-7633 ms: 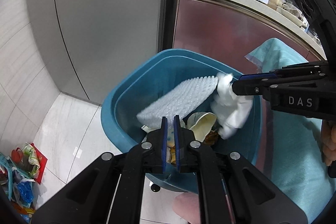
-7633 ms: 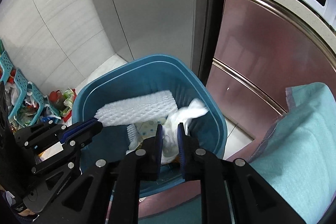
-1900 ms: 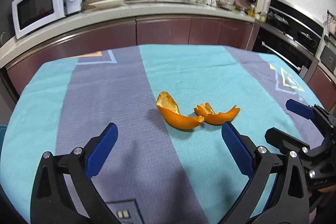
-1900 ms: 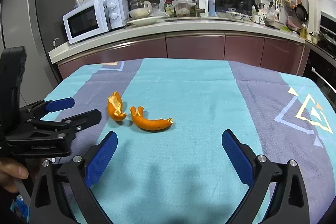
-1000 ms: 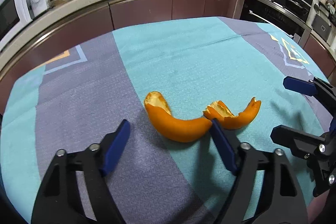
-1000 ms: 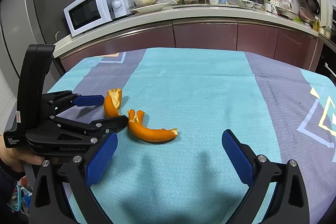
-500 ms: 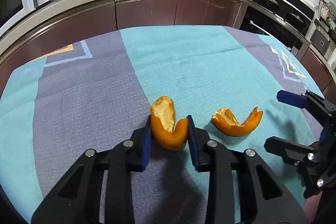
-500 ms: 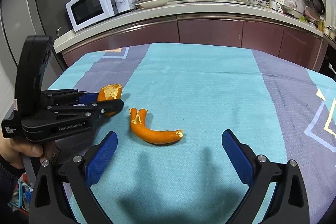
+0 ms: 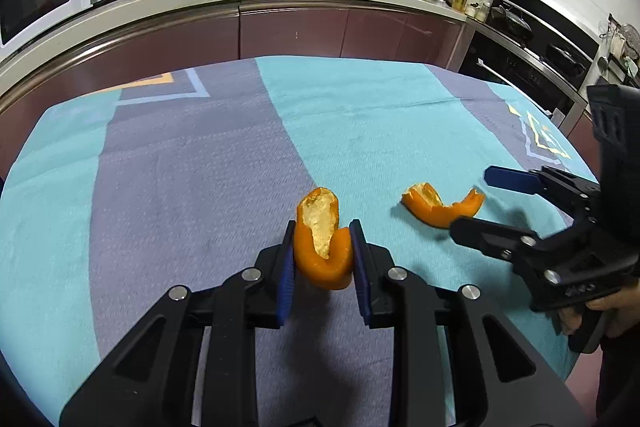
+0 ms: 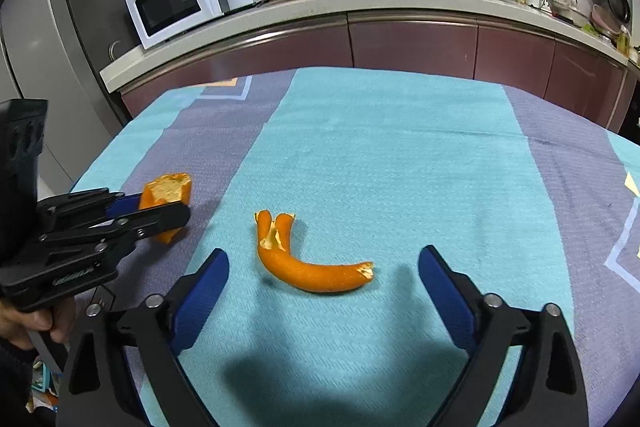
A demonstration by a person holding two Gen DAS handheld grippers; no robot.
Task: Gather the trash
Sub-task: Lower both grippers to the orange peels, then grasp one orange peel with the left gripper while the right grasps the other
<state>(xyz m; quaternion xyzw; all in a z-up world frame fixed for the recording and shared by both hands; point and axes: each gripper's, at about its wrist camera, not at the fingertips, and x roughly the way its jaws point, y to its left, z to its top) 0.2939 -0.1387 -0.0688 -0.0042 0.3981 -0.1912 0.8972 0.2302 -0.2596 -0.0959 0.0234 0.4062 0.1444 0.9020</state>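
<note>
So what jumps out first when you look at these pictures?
Two bright orange peels on a teal and purple tablecloth. One orange peel is pinched in the left gripper, whose fingers are closing on it; the other peel lies flat before the right gripper, its fingers wide apart but closing.

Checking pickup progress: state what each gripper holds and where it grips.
The left gripper pinches the shorter orange peel across its curved lower end, jaws closing. The right gripper holds nothing; its closing jaws straddle the longer peel.
</note>
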